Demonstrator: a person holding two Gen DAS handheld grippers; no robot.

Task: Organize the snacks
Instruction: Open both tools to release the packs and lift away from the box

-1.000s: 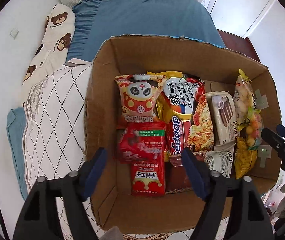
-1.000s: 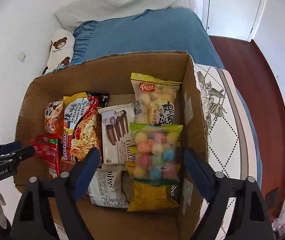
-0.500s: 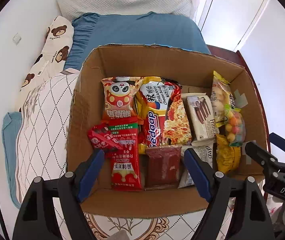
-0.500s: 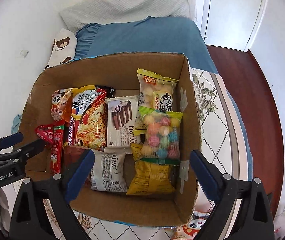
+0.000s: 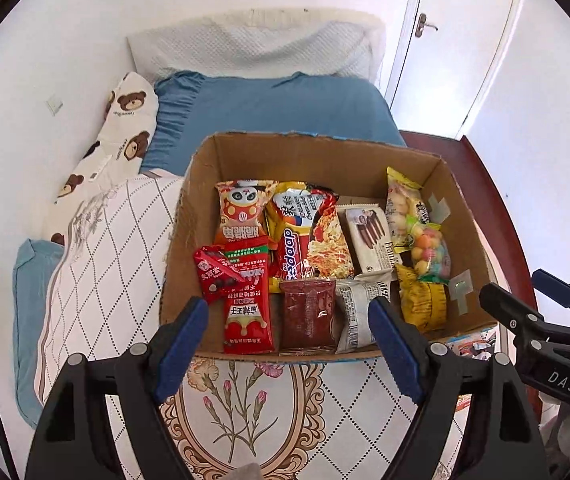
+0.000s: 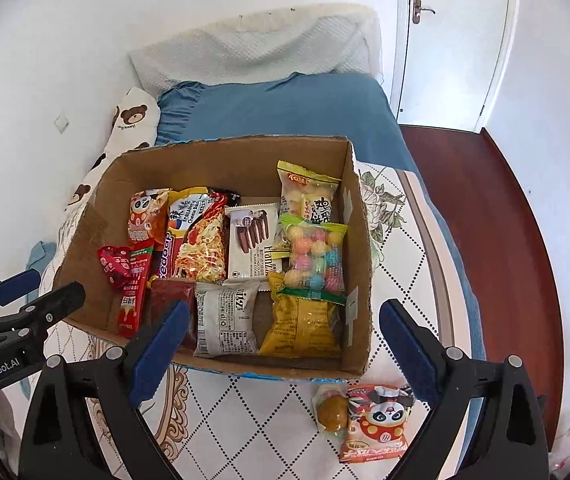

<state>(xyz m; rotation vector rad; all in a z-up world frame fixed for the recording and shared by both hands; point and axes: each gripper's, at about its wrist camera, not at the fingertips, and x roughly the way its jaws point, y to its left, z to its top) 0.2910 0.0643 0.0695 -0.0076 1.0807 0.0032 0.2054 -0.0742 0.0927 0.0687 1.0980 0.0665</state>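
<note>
I have the cardboard box (image 6: pixel 359 264) sitting on the quilted bed cover (image 6: pixel 401 256), packed with snacks. Reading labels from the left: a red panda-print pack (image 5: pixel 241 212) with Korean lettering, a noodle packet (image 5: pixel 305 232) marked "Sedaap" and "Korean Cheese Buldak", and a white chocolate-stick cookie pack (image 6: pixel 251 240) reading "Franzzi". On the right a clear bag of coloured balls (image 6: pixel 317 256) overlaps a yellow-topped bag (image 6: pixel 309 196) with Chinese characters. Along the near wall lie a red sachet (image 5: pixel 247 316) with Chinese print, a dark red pouch (image 5: pixel 307 320), a grey-white wrapper (image 6: pixel 227 318) and a yellow packet (image 6: pixel 303 326).

My left gripper (image 5: pixel 287 344) reads "GenRobot.AI" on its body in the right wrist view; its fingers are released, nothing between them. My right gripper (image 6: pixel 281 346), marked "DAS" in the left wrist view, has just been widening its jaws and grasps nothing.

Outside the box, just beyond its near right corner, a second panda pack (image 6: pixel 377 424) and a round brown snack (image 6: pixel 331 414) lie touching on the cover. The cover near the box's front edge is open; the wooden floor (image 6: pixel 517 216) runs along the right.
</note>
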